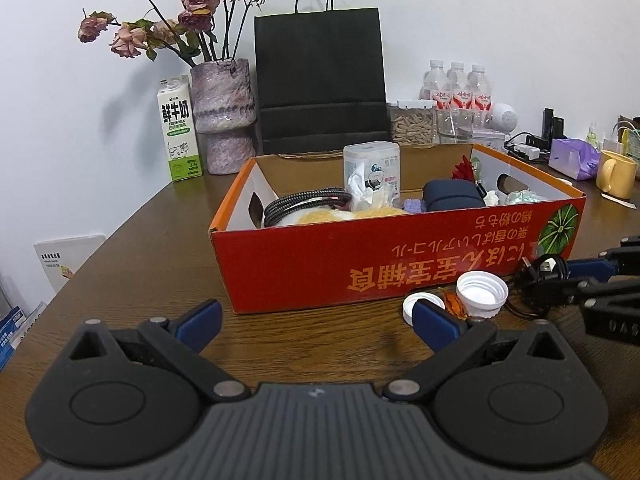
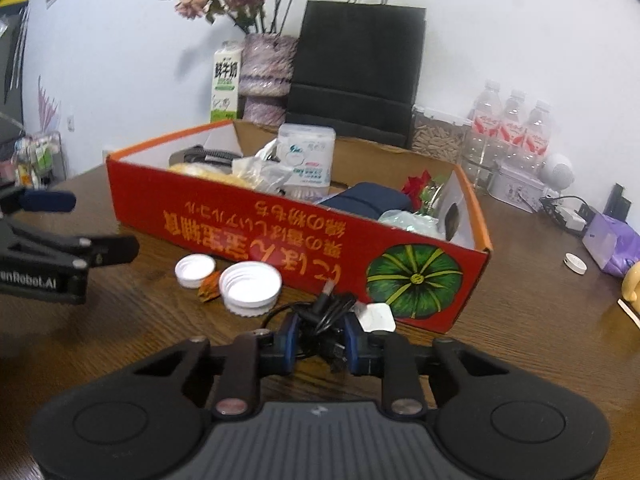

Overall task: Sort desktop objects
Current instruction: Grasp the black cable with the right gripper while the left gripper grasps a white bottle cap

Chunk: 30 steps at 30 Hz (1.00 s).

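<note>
Table (image 1: 152,248): brown wood-grain top, carrying everything listed; back edge against a white wall.
Red box (image 1: 400,256): open cardboard carton with orange rim and a green pumpkin print, stood mid-table; already held a tissue pack (image 1: 371,168), a navy pouch (image 1: 452,197), a braided cable and other small goods.
Black paper bag (image 1: 320,80): upright at the back edge, behind the box.
Vase (image 1: 224,116): mottled pink, dried roses in it, back-left; milk carton (image 1: 179,128) just beside it.
Water bottles (image 1: 458,88): three, at the back edge toward the right.
Left gripper (image 1: 316,320): jaws spread wide, nothing between them, low over the near edge.
Right gripper (image 2: 318,336): jaws closed on a black cable bundle (image 2: 324,316), pads pressing it, on the table just before the box's front wall.
White caps (image 2: 251,287): two, mouths up, beside the bundle, an orange wrapper between them.
</note>
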### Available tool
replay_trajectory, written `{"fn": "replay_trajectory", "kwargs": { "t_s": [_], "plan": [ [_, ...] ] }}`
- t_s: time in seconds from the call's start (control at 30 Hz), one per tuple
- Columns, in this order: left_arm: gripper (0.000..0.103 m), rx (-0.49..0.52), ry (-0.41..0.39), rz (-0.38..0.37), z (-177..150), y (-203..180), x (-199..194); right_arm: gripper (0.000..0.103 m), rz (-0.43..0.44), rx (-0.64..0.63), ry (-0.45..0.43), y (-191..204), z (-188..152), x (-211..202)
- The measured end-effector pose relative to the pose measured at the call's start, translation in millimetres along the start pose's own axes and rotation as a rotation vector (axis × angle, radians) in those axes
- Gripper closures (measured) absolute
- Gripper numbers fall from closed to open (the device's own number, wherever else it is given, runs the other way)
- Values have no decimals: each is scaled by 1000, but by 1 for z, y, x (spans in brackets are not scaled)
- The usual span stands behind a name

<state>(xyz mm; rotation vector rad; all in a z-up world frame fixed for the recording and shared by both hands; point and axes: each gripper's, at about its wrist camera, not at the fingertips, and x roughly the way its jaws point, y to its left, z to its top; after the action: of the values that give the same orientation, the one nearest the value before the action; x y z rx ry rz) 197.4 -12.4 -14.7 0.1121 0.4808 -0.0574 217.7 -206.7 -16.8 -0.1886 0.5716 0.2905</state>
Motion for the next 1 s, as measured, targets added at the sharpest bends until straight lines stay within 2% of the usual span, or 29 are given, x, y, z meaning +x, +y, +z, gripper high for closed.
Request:
{"fn": "replay_trajectory", "kwargs": {
  "t_s": [0.4,0.87,1.0],
  "plan": [
    [0,27,26,-13,1,-10,5,82,25,78,-75,-17,2,-21],
    [0,55,96,-56,6,-30,25,82,-22,104,-105,-35,-1,-31],
    [6,56,104,-60,9,-35,31,82,-26,113,-105,-39,-3,-31]
  ]
}}
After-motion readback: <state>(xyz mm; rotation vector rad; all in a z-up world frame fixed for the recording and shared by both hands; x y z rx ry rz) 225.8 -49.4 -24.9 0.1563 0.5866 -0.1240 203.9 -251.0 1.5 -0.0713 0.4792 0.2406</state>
